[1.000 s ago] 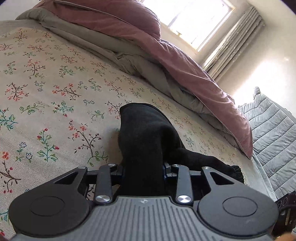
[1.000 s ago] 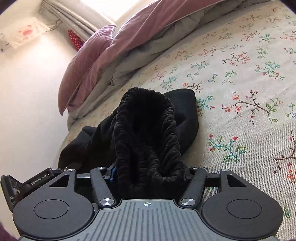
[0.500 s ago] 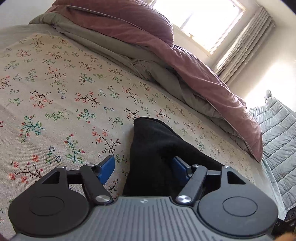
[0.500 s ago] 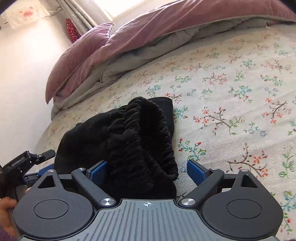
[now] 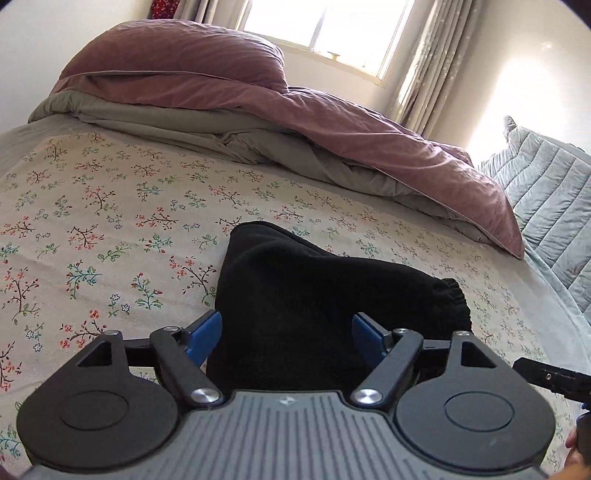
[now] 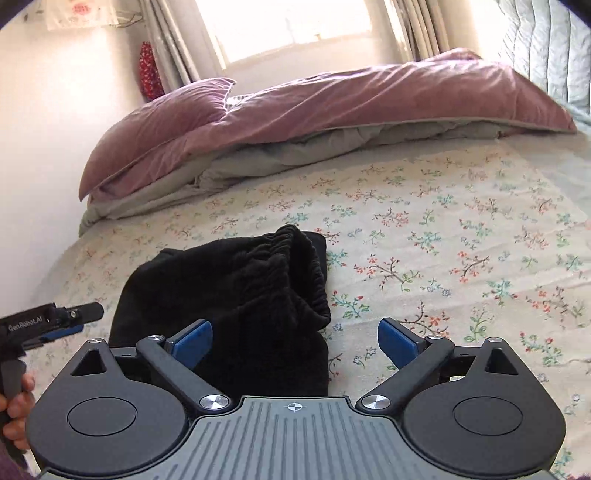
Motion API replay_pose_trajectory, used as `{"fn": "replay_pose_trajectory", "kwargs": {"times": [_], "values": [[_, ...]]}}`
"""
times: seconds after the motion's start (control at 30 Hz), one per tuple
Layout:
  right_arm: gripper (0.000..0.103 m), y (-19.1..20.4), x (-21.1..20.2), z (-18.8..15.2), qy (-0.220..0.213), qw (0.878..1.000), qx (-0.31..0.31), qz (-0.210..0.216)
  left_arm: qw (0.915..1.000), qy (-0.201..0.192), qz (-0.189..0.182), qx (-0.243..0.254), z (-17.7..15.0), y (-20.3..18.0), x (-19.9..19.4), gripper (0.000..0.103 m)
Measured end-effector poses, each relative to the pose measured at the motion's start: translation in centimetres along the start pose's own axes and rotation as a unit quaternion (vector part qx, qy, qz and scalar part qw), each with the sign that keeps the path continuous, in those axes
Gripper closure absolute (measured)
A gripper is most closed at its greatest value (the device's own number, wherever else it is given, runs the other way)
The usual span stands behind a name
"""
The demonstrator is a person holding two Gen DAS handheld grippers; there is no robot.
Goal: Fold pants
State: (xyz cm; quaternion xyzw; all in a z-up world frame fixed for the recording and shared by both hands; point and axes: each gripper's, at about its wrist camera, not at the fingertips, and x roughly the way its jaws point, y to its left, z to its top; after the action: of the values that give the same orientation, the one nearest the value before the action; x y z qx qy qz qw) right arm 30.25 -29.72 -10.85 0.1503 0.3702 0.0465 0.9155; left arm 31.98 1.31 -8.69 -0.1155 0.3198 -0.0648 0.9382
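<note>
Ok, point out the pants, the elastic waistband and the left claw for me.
pants (image 5: 295,295), left wrist view, middle of the black fabric.
elastic waistband (image 6: 295,258), right wrist view, gathered ribbed edge.
left claw (image 5: 288,334), left wrist view, midway between the blue fingertips.

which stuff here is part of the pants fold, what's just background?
Part of the job:
black pants, bunched on the floral sheet
left gripper, open
right gripper, open

Background:
purple duvet
purple pillow
grey quilted cover
curtains
window
</note>
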Motion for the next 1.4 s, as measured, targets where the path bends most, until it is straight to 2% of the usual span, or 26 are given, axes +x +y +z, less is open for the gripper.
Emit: {"fn": "replay_pose_trajectory", "kwargs": {"times": [0.1,0.2,0.3,0.4,0.47,0.63,0.73,0.83,0.9,1.07,1.4], "values": [[0.005,2.1,-2.5,-0.5,-0.037,0.998,-0.044,-0.021,0.9989,-0.003,0.027,0.039,-0.6,-1.7,-1.2,0.005],[0.000,3.9,-5.0,-1.1,-0.068,0.995,-0.067,-0.025,0.9970,0.000,0.051,0.058,-1.2,-2.8,-2.4,0.001],[0.000,5.2,-6.8,-1.8,-0.068,0.994,-0.078,-0.031,0.9974,-0.002,0.048,0.054,-1.7,-2.7,-4.1,0.000],[0.000,5.8,-7.9,-2.8,-0.067,0.993,-0.089,-0.027,0.9961,-0.007,0.062,0.062,-2.4,-2.4,-5.3,0.000],[0.000,6.0,-8.4,-3.2,-0.065,0.994,-0.087,-0.026,0.9945,-0.004,0.075,0.073,-2.9,-2.4,-5.7,0.000],[0.000,6.7,-9.0,-3.6,-0.050,0.996,-0.069,-0.023,0.9936,0.020,0.080,0.078,-3.7,-2.8,-6.1,0.000],[0.000,7.4,-8.2,-4.1,-0.018,0.996,-0.081,-0.027,0.9916,0.032,0.095,0.081,-4.1,-3.3,-6.3,0.000],[0.000,8.1,-6.5,-5.1,0.030,0.994,-0.097,-0.041,0.9906,0.056,0.096,0.080,-4.6,-3.5,-5.9,0.000],[0.000,8.3,-6.2,-5.7,0.043,0.993,-0.094,-0.051,0.9895,0.063,0.104,0.078,-4.9,-3.4,-5.7,0.000],[0.000,8.0,-6.7,-6.0,0.033,0.996,-0.065,-0.047,0.9856,0.062,0.130,0.089,-5.2,-3.7,-5.7,0.000],[0.000,7.7,-6.0,-6.1,0.030,0.994,-0.064,-0.079,0.9845,0.067,0.130,0.097,-5.7,-4.4,-5.5,0.000]]}}
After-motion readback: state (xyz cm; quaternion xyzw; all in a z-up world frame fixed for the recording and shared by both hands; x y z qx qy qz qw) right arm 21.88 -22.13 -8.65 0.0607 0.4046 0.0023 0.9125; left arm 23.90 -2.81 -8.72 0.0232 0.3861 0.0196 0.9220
